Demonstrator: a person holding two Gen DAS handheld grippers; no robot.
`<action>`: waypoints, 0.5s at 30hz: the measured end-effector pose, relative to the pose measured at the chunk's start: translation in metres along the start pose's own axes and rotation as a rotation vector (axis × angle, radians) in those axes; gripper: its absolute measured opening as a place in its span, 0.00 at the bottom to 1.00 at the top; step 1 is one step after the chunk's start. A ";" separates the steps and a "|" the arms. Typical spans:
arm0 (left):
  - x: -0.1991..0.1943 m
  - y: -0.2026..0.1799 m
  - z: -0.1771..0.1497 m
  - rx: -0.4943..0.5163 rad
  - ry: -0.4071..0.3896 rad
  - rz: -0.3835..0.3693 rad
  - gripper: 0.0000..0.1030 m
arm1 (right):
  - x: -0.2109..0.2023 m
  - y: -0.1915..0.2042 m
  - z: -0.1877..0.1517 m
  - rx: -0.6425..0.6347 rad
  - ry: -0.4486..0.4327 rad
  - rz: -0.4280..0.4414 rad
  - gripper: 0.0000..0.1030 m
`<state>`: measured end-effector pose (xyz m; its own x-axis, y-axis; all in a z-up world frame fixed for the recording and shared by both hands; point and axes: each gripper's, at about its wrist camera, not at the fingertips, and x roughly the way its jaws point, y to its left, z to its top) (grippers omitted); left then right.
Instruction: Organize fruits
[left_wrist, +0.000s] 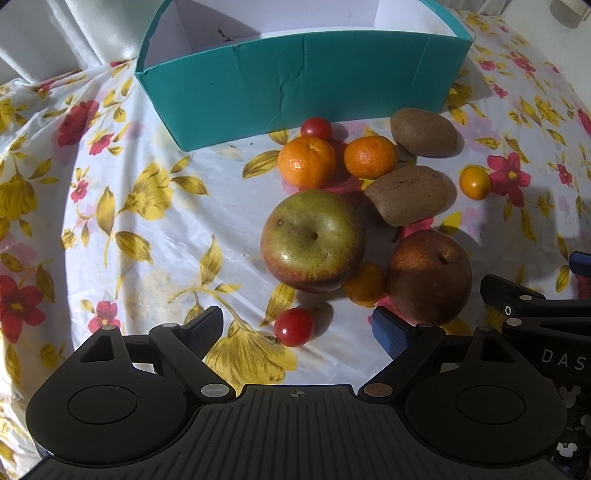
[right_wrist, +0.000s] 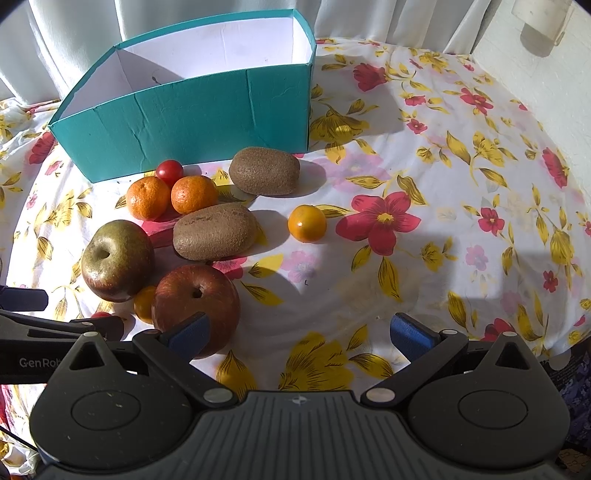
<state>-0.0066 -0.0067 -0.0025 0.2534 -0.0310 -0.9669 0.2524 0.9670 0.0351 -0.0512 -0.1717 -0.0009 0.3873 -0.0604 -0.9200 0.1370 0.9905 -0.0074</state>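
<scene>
The teal box (right_wrist: 184, 118) stood at the far left of the table (right_wrist: 443, 184), its white interior showing no fruit. No sorting appeared done. In front of it, left to right, lay the greenish apple (right_wrist: 117, 254), two mandarins (right_wrist: 147, 197) with a cherry tomato (right_wrist: 169, 170) behind them, the red apple (right_wrist: 195, 299), two kiwis (right_wrist: 215, 232) and, apart, a small orange fruit (right_wrist: 307, 223). The left hand-held gripper (left_wrist: 299, 328) stood wide and empty, a second cherry tomato (left_wrist: 294, 327) between its fingers. The right hand-held gripper (right_wrist: 299, 332) was likewise wide, holding nothing. All fruit remained to be moved.
</scene>
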 end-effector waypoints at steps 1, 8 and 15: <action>0.000 0.000 0.000 -0.001 0.001 -0.001 0.89 | 0.000 0.000 0.000 0.002 0.000 0.001 1.00; 0.000 -0.002 -0.001 -0.003 0.007 -0.005 0.89 | -0.001 -0.003 -0.001 0.011 -0.004 0.019 1.00; -0.002 -0.003 -0.002 0.003 0.005 0.000 0.89 | -0.003 -0.004 -0.004 0.022 -0.008 0.026 1.00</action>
<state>-0.0096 -0.0091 -0.0013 0.2484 -0.0297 -0.9682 0.2555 0.9661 0.0359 -0.0568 -0.1753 0.0001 0.3986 -0.0360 -0.9164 0.1467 0.9889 0.0250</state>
